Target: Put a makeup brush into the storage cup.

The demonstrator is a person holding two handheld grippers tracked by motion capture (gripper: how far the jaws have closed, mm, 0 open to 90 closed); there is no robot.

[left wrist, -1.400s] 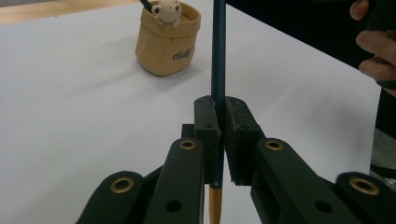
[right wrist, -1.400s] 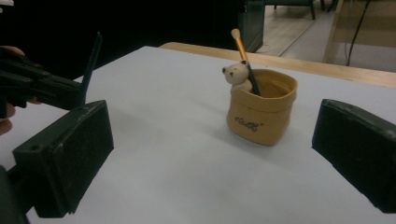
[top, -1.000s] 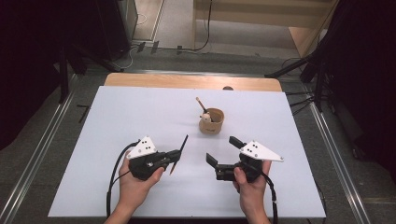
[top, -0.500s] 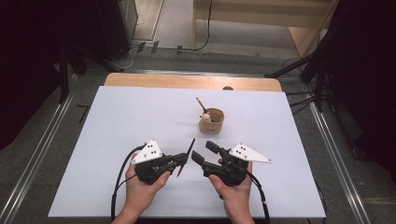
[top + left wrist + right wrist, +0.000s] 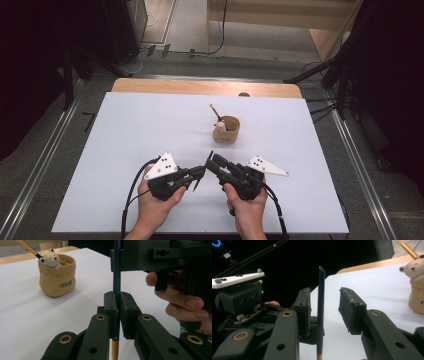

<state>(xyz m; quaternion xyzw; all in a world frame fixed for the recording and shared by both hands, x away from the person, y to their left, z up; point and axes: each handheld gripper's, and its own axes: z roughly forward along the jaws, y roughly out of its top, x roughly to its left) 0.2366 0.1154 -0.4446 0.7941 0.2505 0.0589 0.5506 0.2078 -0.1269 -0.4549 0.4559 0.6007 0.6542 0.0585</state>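
White tabletop stretched beneath a slim, light, stiff pencil pinched upright mid-shaft by the left gripper, as the right gripper, jaws just closing yet untouching, flanked its dark upper end near the bear pot.

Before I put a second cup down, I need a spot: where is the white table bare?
The white table is bare left and right of the bear pot. It is crowded at the near middle, where left gripper and right gripper meet around the pencil.
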